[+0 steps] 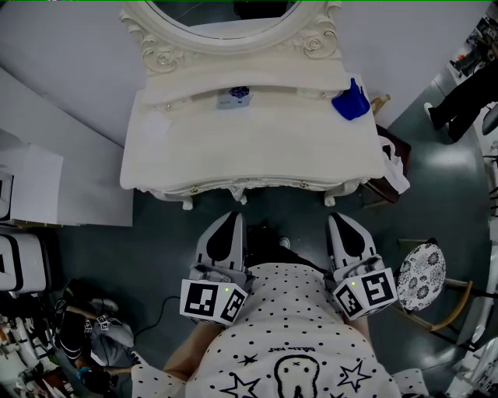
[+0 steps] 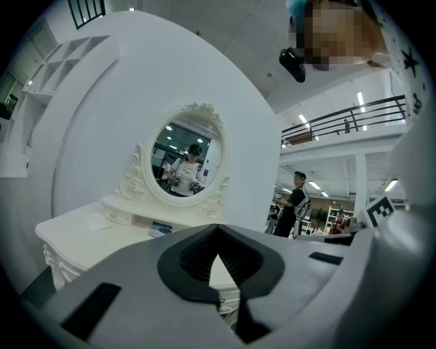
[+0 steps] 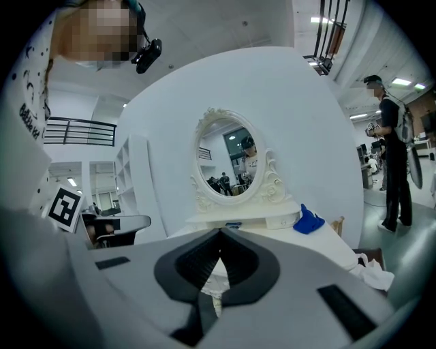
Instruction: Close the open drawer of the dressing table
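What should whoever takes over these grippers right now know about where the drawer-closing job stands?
Left tongs: shut, empty, held near the person's body, short of the dressing table.
Right tongs: likewise shut and empty.
Drawer: the small centre drawer under the mirror looks pulled out, with something blue inside. Neither tongs touches it.
Done: nothing yet.
Left: reach over the tabletop and push that drawer in.

The person wears a white shirt [image 1: 299,319] with black dots, stars and a drawn figure. The left tongs [image 1: 231,218] and right tongs [image 1: 339,220] are grey with black pads [image 2: 201,258], each bearing a black-and-white marker cube [image 1: 212,301].
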Motion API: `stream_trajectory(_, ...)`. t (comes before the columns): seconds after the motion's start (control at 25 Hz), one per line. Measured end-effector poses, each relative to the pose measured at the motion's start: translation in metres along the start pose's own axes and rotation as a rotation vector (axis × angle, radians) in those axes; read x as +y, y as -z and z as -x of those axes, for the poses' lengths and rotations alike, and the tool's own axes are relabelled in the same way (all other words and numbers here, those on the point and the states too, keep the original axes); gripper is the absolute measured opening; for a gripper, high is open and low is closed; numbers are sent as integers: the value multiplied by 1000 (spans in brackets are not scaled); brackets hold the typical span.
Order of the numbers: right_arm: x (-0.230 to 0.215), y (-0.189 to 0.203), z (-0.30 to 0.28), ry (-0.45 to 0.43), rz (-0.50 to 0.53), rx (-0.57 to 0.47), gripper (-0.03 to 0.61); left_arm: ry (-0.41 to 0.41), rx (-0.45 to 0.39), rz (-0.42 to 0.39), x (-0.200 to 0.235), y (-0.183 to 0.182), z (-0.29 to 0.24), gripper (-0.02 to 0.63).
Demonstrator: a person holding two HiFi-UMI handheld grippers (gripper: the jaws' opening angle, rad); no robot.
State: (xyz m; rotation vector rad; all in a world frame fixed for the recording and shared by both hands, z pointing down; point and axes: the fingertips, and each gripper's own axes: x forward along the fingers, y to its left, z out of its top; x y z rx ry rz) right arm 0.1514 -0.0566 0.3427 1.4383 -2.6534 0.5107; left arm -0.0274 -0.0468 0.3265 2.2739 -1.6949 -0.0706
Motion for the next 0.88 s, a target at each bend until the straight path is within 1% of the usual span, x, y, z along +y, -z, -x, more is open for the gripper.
stream_trajectory(0.44,-7,1,-4,-2,-1,5,9,-3,0,2,-1,2,-7,11)
stream_trajectory(0.88,-4,2,-4,-2,-3,7,9,-3,1,0,1,1,-5,12)
